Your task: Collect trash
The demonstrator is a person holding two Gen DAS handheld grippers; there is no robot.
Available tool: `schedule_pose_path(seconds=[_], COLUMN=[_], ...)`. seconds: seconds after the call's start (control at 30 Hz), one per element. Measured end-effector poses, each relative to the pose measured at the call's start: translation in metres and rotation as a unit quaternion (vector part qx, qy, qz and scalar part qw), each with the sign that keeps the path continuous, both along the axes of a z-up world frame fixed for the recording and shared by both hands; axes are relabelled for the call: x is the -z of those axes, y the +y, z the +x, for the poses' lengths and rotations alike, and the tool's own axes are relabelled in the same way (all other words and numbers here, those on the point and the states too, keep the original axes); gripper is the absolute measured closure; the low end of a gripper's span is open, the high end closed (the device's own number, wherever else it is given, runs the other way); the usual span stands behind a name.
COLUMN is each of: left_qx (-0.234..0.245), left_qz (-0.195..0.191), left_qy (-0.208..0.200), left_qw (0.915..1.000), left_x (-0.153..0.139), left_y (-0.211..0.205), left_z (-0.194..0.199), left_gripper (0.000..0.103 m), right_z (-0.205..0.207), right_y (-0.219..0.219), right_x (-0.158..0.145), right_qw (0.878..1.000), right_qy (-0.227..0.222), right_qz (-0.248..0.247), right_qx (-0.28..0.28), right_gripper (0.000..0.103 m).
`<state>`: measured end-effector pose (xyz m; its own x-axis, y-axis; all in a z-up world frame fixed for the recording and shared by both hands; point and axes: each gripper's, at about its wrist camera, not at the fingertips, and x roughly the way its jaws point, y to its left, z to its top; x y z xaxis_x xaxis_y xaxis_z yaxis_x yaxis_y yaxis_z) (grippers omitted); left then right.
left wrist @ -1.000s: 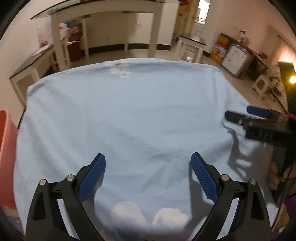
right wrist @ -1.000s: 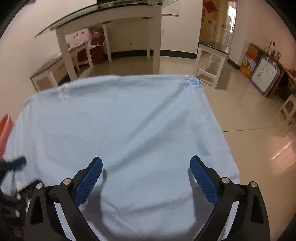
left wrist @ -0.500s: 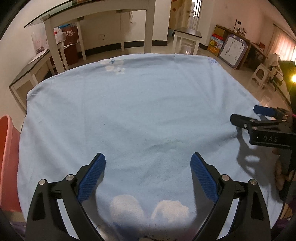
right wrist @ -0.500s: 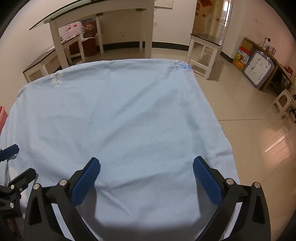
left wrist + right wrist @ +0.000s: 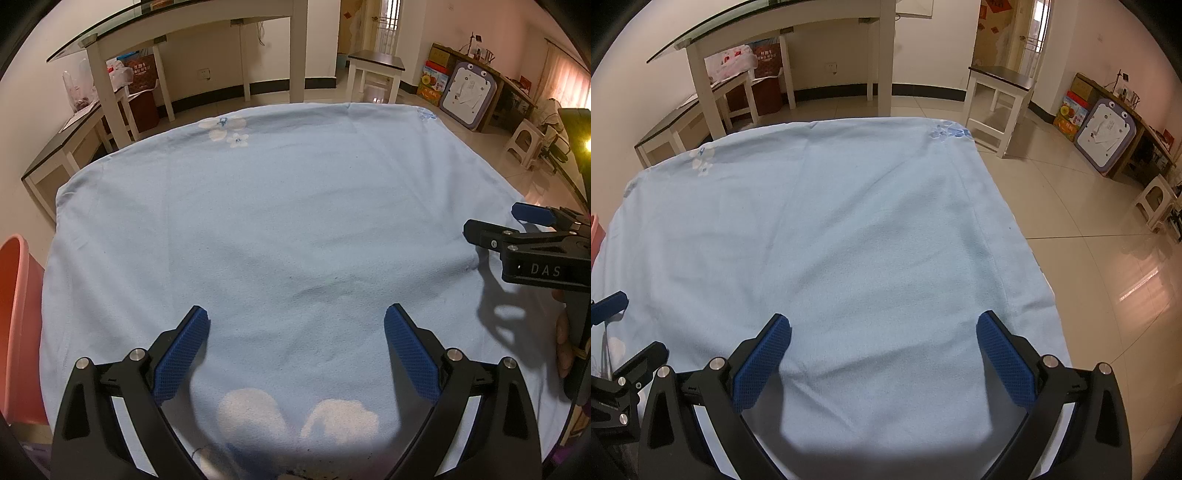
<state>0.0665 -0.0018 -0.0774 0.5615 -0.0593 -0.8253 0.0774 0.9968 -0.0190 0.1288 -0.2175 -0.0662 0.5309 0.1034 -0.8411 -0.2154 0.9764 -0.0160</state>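
My left gripper (image 5: pixel 295 325) is open and empty above the near part of a table covered with a light blue cloth (image 5: pixel 277 221). My right gripper (image 5: pixel 882 332) is open and empty above the same cloth (image 5: pixel 831 229), near its right edge. In the left wrist view the right gripper (image 5: pixel 509 225) shows at the right edge. In the right wrist view the left gripper's fingers (image 5: pixel 609 306) show at the left edge. I see no trash on the cloth. A red-pink bin (image 5: pixel 14 325) stands at the table's left side.
The cloth has white and blue flower prints at the far corners (image 5: pixel 225 129) and near edge (image 5: pixel 251 410). A glass-topped white table (image 5: pixel 798 33), a low bench (image 5: pixel 74 140), a small stool (image 5: pixel 1001 99) and a tiled floor (image 5: pixel 1089 229) lie beyond.
Both grippers have drawn back and risen a little, so more of the cloth and room shows. Both stay open and empty.
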Motion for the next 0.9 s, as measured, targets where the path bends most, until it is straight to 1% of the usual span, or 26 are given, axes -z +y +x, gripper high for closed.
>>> schedule_pose_path(seconds=[0.67,0.9], left_qx=[0.000,0.000], left_qz=[0.001,0.001], left_qy=[0.000,0.000], left_qw=[1.0000,1.0000], left_x=[0.0014,0.0011], left_y=[0.0000,-0.0002], left_z=[0.0002,0.0003], left_gripper=[0.006,0.006], right_z=[-0.0030,0.0037], right_y=[0.0006,-0.0012], right_x=[-0.0001,-0.0004], right_qw=[1.000,1.000], right_qy=[0.001,0.003], right_qz=[0.001,0.001], right_qx=[0.003,0.008], right_gripper=[0.003,0.003])
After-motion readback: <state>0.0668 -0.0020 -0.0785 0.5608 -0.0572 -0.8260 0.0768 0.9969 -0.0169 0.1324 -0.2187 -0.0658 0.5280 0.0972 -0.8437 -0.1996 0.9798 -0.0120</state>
